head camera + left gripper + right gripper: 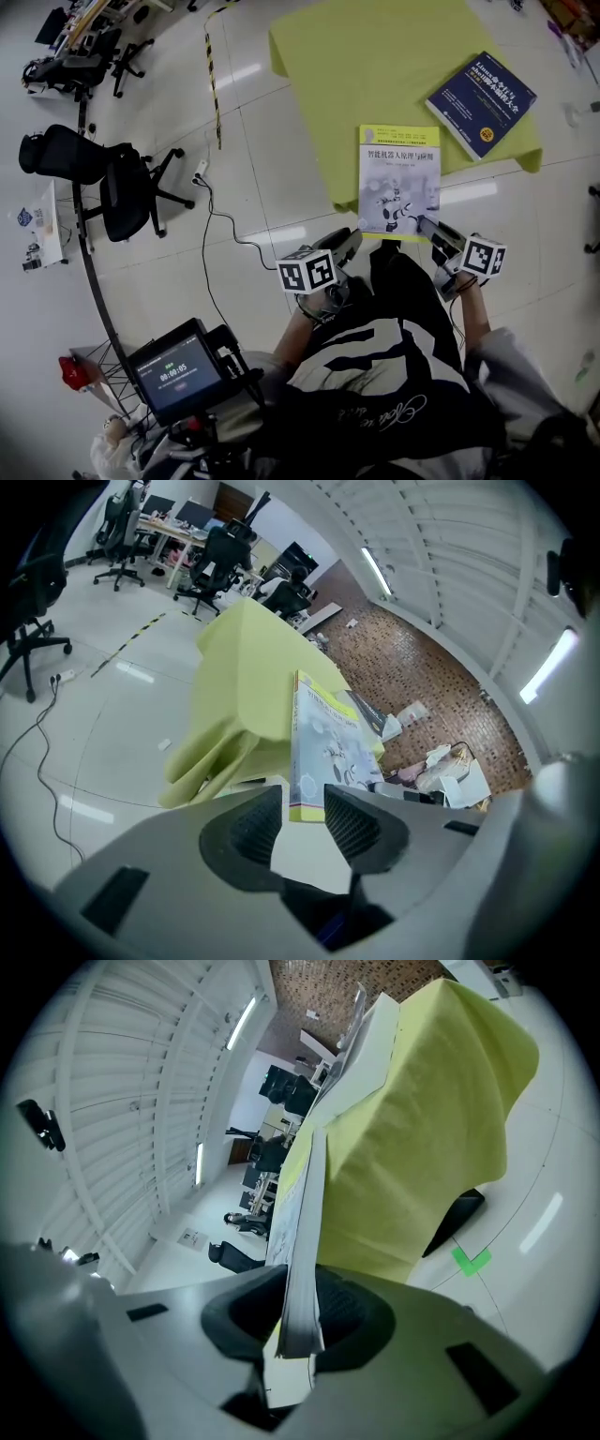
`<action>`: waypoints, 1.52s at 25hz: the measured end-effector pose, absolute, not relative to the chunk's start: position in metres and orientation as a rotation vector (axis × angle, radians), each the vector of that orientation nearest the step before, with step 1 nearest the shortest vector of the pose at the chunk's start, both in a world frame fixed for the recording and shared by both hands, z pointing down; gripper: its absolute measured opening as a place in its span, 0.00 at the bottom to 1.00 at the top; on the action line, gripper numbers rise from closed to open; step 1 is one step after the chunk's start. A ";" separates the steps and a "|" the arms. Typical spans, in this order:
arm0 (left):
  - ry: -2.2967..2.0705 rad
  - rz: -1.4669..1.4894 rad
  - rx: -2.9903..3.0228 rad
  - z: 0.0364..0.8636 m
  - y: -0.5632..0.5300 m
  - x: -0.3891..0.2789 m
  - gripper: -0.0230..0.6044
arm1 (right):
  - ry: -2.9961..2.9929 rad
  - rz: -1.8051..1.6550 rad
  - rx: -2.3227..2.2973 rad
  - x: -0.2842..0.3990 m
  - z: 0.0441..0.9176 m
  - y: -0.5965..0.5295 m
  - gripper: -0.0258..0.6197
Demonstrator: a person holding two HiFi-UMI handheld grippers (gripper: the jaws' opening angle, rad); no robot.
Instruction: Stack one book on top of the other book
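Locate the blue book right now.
Head view, upper right: the blue book lies flat on the yellow-green tablecloth near its right edge. It is apart from the white-and-yellow book, which sits nearer the person.

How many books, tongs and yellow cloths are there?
Books: 2, the white book and the blue book
Tongs: 2, the left tongs and the right tongs
Cloths: 1, the yellow cloth
Total: 5
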State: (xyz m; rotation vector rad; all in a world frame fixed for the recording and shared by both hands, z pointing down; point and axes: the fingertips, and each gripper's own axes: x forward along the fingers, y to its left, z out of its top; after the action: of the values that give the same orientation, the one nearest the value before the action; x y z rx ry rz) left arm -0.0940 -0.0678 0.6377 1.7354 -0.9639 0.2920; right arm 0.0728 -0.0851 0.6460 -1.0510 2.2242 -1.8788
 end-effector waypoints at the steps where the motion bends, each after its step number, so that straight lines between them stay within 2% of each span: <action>1: -0.941 0.276 1.742 0.636 -0.071 -0.094 0.26 | 2.234 -1.881 -1.055 0.073 0.644 -0.085 0.16; 4: -0.865 0.225 1.765 0.637 -0.090 -0.086 0.39 | 2.261 -1.887 -1.073 0.076 0.648 -0.085 0.16; 6: -0.829 0.229 1.762 0.648 -0.105 -0.080 0.41 | 2.254 -1.892 -1.064 0.077 0.653 -0.088 0.16; 15: -0.759 0.042 1.622 0.660 -0.131 -0.063 0.41 | 2.298 -1.879 -1.062 0.071 0.637 -0.082 0.16; 17: -0.741 0.067 1.658 0.655 -0.128 -0.056 0.41 | 2.307 -1.866 -1.071 0.072 0.635 -0.082 0.16; 19: -0.730 0.121 1.714 0.650 -0.126 -0.051 0.30 | 2.325 -1.844 -1.079 0.072 0.633 -0.083 0.16; 38: -0.894 0.290 2.078 0.564 -0.133 -0.048 0.28 | 2.515 -1.606 -1.009 0.063 0.574 -0.085 0.20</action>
State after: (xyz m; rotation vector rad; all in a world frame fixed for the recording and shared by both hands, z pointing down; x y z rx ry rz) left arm -0.0483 -0.1328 0.5640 2.0775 -0.8935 0.2897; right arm 0.0626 -0.0848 0.5737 -1.0095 2.5147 -1.6056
